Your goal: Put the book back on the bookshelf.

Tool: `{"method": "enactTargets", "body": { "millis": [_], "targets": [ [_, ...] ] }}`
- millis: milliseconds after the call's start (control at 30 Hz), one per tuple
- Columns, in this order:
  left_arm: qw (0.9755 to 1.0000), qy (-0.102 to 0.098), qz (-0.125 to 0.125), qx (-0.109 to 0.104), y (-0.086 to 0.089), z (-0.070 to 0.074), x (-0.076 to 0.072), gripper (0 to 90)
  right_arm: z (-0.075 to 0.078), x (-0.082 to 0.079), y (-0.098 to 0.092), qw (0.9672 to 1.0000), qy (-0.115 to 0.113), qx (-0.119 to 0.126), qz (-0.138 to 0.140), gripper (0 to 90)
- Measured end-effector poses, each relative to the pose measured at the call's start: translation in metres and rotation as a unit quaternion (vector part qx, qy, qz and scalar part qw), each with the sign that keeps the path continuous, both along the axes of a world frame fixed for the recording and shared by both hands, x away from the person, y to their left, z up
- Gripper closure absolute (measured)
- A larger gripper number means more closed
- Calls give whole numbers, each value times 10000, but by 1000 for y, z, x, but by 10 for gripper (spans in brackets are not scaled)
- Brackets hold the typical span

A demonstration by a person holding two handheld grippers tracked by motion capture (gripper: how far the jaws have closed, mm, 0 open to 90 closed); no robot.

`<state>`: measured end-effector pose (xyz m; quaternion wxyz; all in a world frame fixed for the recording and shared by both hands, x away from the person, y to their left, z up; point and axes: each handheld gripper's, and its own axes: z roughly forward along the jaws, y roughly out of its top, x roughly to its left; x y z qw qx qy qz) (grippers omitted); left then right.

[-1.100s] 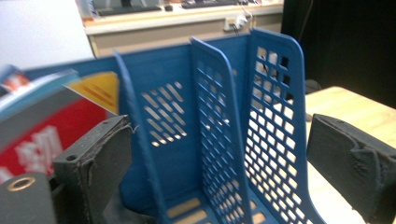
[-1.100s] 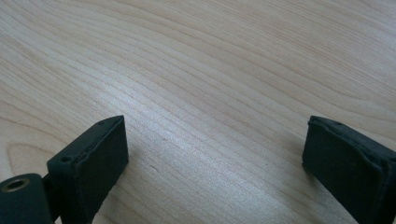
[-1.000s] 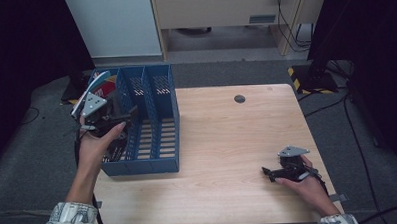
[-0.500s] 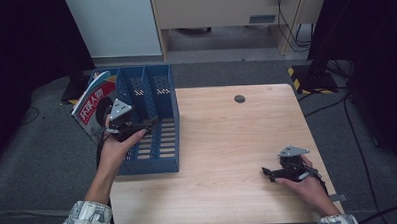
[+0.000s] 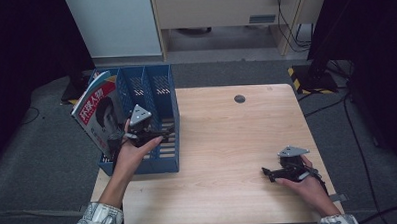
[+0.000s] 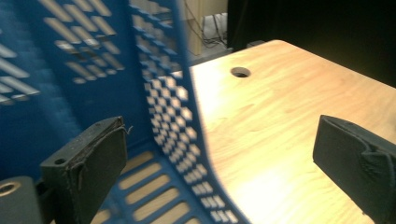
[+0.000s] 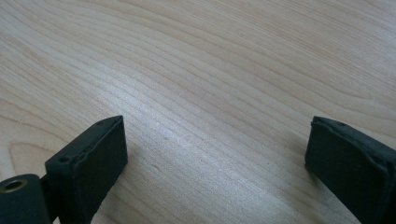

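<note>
1. We see the left gripper (image 5: 160, 135) held over the blue rack (image 5: 158, 81), its jaws pointing right toward the rack's right wall.
2. In the left gripper view its jaws stand wide apart with nothing between the pads (image 6: 105, 154); one pad sits inside the rack, the other over the table (image 5: 227, 141).
3. A magazine (image 5: 94, 113) leans tilted in the rack's left compartment, just beside the left hand (image 5: 130, 154); we cannot tell whether they touch.
4. The right gripper (image 5: 267, 172) rests low on the table near its right front corner, jaws pointing left.
5. In the right gripper view its jaws gape over bare wood, holding nothing.
6. The table is pale wood with a round hole (image 5: 240, 98) near its far edge.
7. Grey carpet (image 5: 43, 162) surrounds it; a cabinet (image 5: 108, 25) stands behind.
</note>
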<state>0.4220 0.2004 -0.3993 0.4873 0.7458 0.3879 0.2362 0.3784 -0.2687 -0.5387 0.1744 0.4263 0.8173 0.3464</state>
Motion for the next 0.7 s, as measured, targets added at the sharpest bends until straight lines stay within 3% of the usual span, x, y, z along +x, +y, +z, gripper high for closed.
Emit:
{"method": "enactTargets", "body": {
  "millis": [100, 200, 300, 433, 700],
  "targets": [
    [9999, 16, -141, 17, -15, -3, -2, 27, 0, 0, 0, 10000, 2, 0, -1, 61],
    [9993, 85, -341, -101, -33, -7, -5, 30, 0, 0, 0, 10000, 3, 0, -2, 60],
    [9987, 97, -494, 10, -52, -12, -7, 30, 0, 0, 0, 10000, 4, -2, 3, 59],
    [9976, 200, -666, -15, -75, -19, -10, 32, 0, 0, 0, 10000, 6, -5, 6, 56],
    [9944, 367, -987, 120, -118, -43, -20, 37, 0, 0, 0, 10000, 15, -5, 1, 55]
  ]
}}
